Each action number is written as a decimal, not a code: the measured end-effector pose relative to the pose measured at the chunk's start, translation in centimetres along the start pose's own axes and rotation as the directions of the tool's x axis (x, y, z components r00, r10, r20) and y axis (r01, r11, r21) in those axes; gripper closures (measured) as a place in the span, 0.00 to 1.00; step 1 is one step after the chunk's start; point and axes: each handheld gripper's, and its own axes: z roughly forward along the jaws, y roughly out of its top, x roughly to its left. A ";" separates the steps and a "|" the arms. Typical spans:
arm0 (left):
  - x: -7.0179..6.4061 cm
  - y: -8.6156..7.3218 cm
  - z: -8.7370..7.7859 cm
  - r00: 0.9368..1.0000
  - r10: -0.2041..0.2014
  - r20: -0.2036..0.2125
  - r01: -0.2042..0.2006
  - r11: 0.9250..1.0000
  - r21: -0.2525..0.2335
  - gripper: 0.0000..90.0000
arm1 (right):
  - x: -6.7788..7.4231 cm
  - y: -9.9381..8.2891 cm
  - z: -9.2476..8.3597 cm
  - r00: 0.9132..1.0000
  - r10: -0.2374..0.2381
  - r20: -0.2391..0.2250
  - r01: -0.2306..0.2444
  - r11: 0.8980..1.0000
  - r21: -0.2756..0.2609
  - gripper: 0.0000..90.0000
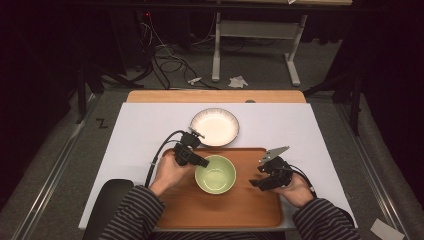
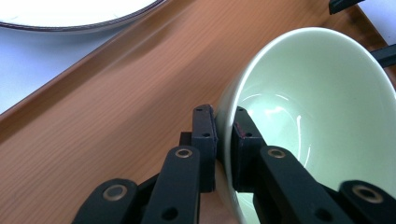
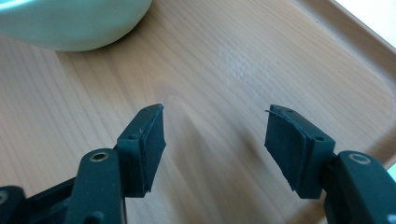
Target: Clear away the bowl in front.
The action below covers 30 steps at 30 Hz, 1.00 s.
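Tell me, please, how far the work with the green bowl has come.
Done: the left tongs are clamped on the rim of the green bowl, which is on the wooden tray. The right tongs hang open over the tray, holding nothing. Left: moving the bowl; no destination is evident.

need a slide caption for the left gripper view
Left gripper clamps the rim of a pale green bowl on a wooden tray.

The right gripper [image 3: 215, 140] hangs over the wooden tray [image 3: 261, 60], jaws spread wide with nothing between; a pale green bowl [image 3: 74, 23] sits beyond.
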 end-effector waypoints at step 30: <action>0.0 -0.4 0.2 1.000 0.001 0.004 -0.001 0.999 -0.049 0.85 | 0.0 0.0 0.1 1.000 -0.011 -0.004 0.011 1.000 0.007 0.44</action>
